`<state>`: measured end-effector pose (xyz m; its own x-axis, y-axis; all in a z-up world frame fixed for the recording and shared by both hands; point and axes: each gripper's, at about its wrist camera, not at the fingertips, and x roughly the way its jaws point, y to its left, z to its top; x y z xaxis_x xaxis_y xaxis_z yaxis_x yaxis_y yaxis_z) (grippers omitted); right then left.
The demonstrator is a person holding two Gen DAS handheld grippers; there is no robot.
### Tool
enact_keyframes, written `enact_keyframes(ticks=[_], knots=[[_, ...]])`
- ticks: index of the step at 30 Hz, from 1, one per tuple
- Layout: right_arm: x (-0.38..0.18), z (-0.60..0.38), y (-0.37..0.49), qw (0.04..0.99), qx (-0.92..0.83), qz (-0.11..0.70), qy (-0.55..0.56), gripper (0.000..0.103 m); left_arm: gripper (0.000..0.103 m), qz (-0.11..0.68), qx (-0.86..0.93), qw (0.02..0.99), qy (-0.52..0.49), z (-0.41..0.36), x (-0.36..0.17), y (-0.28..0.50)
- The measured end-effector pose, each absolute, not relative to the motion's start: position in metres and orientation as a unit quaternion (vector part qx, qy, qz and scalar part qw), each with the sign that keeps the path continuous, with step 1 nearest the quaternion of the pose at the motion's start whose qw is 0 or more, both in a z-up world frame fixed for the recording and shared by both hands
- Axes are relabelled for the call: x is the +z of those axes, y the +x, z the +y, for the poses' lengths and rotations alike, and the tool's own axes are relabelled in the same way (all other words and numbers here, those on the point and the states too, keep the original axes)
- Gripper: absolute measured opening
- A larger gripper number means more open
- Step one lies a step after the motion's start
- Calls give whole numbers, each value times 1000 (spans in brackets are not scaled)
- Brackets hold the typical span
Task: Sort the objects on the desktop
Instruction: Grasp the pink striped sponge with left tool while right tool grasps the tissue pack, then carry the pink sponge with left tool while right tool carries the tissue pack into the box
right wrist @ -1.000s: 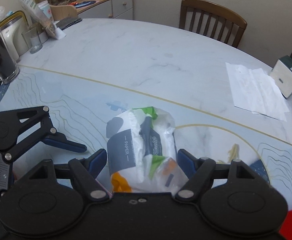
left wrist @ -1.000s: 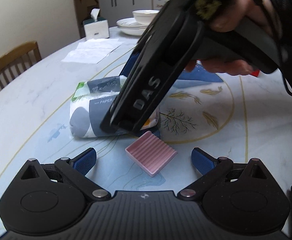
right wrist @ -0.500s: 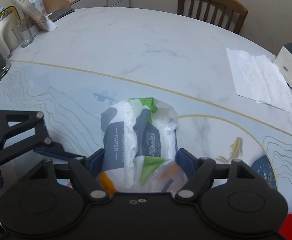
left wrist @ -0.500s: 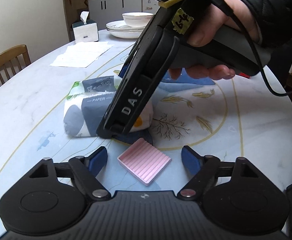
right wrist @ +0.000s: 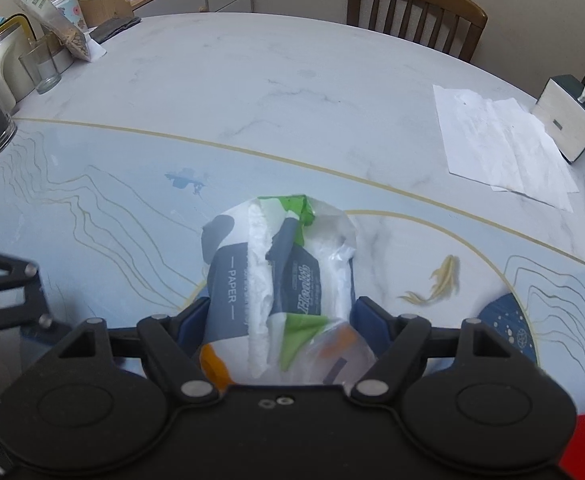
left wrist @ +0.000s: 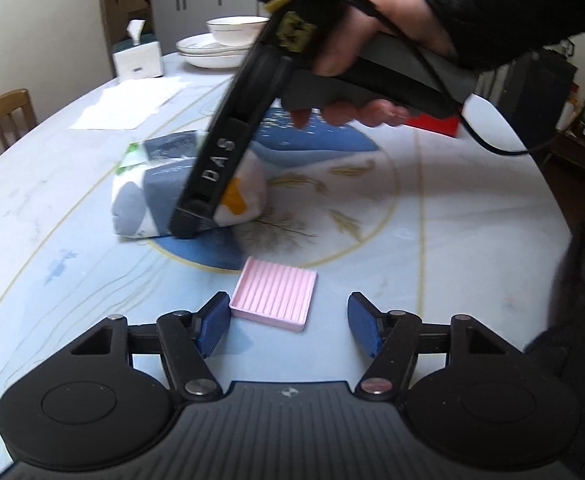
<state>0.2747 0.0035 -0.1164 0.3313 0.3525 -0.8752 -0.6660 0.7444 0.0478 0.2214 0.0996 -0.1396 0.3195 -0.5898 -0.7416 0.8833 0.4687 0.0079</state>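
Your right gripper [right wrist: 278, 316]: closed around the soft white-and-grey plastic tissue pack [right wrist: 280, 280]. Your left gripper [left wrist: 288, 322]: spread wide, holding nothing, pink ribbed square tray [left wrist: 274, 294] near its left pad.

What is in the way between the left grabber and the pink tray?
Nothing visible. The pink tray lies flat on the table, just ahead of the open left gripper, nearer its left finger. The tissue pack and right gripper are farther back, beyond the tray.

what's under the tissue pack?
The tissue pack lies on the table, over the dark blue printed patch. The right gripper straddles its near end; whatever lies beneath the pack is hidden.
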Motion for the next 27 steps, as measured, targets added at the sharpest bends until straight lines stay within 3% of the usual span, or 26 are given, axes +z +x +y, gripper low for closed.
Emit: enact_keyframes(ticks=[3, 8, 17, 27], knots=[[-117, -1, 272, 800, 318, 482, -163, 76, 64, 345, -464, 787, 215, 95, -140, 224], [-116, -11, 263, 802, 315, 481, -162, 68, 45, 346, -455, 793, 212, 93, -139, 226], [-110, -43, 236, 810, 292, 485, -151, 47, 44, 366, -409, 812, 199, 86, -135, 219], [-88, -78, 200, 816, 289, 485, -128, 43, 43, 389, -331, 845, 160, 71, -133, 203]])
